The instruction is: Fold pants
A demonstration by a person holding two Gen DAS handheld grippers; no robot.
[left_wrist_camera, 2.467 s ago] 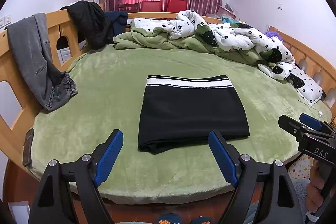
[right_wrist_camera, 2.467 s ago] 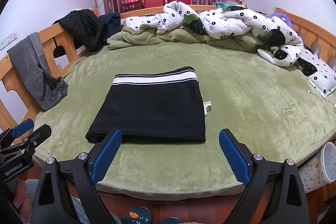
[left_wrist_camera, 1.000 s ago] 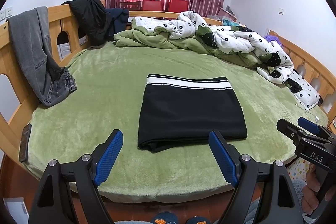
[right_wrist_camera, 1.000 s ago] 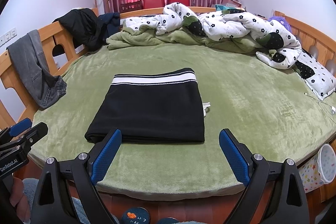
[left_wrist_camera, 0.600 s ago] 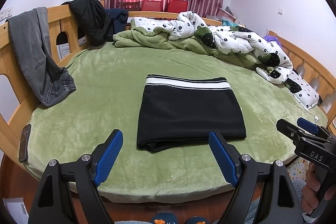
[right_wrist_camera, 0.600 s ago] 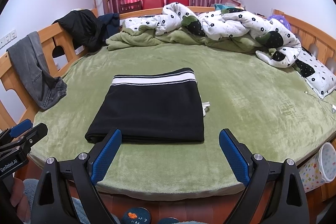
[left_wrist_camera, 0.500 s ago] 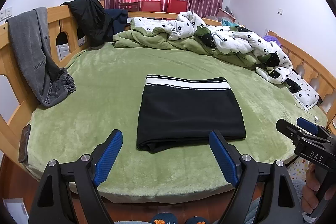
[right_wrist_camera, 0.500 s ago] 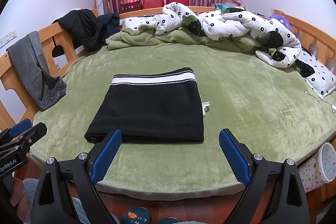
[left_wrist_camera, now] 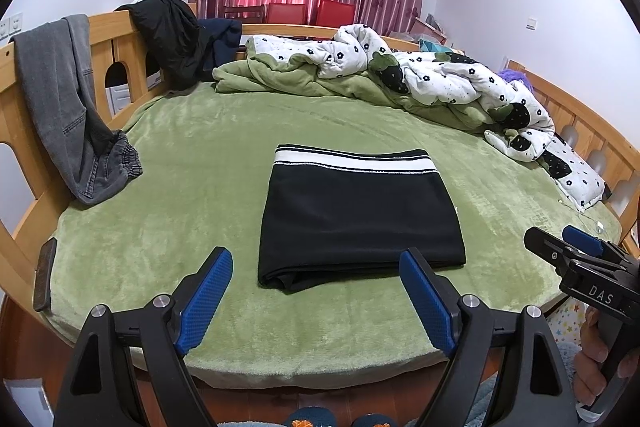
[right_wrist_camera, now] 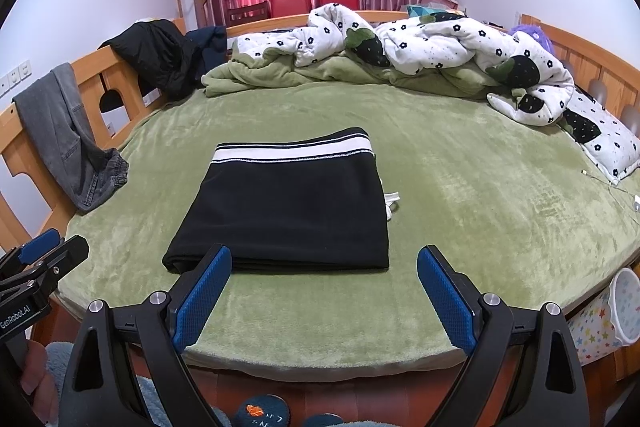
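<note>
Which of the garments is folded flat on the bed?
The black pants with the white-striped waistband; the grey jeans and dark jacket hang over the wooden rail.

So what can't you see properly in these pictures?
- Inner layers of the folded black pants with the white stripe: covered by the top layer, both views.
- White bit beside the pants: mostly tucked under them, right wrist view.
- Dark flat object at the bed's edge: too small to tell, left wrist view.

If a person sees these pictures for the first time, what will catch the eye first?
First the black pants, folded into a neat rectangle with a white-striped waistband, lying in the middle of the green bed cover. Next the rumpled white flowered quilt along the far side, and grey jeans hanging over the wooden rail at the left.
</note>
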